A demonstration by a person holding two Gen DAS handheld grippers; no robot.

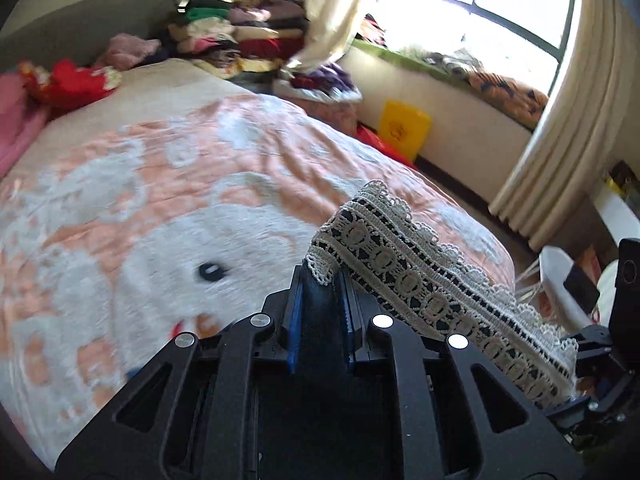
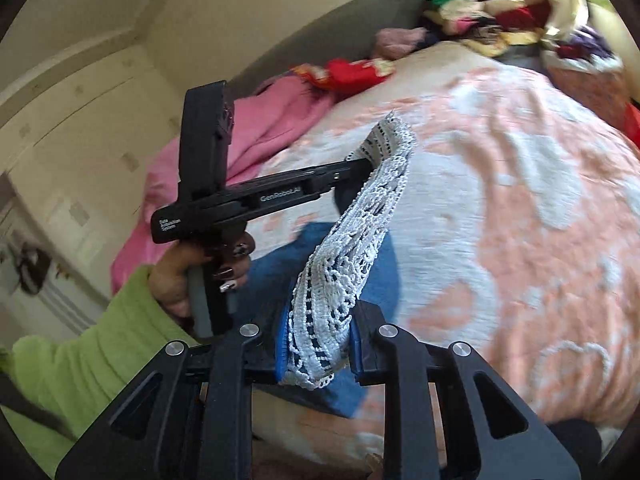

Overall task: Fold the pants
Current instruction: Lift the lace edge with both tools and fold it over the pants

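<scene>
Pants [image 2: 320,248] blue denim with a white lace hem [image 1: 432,280]; bedspread [image 1: 160,184] peach with white animal figures; sleeve [image 2: 80,340] lime green.

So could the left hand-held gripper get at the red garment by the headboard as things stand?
Probably not: the left hand-held gripper is shut on the lace-trimmed pants, and the red garment lies across the bed.

Bright window [image 1: 476,4] glare, motion blur, fisheye edges
</scene>
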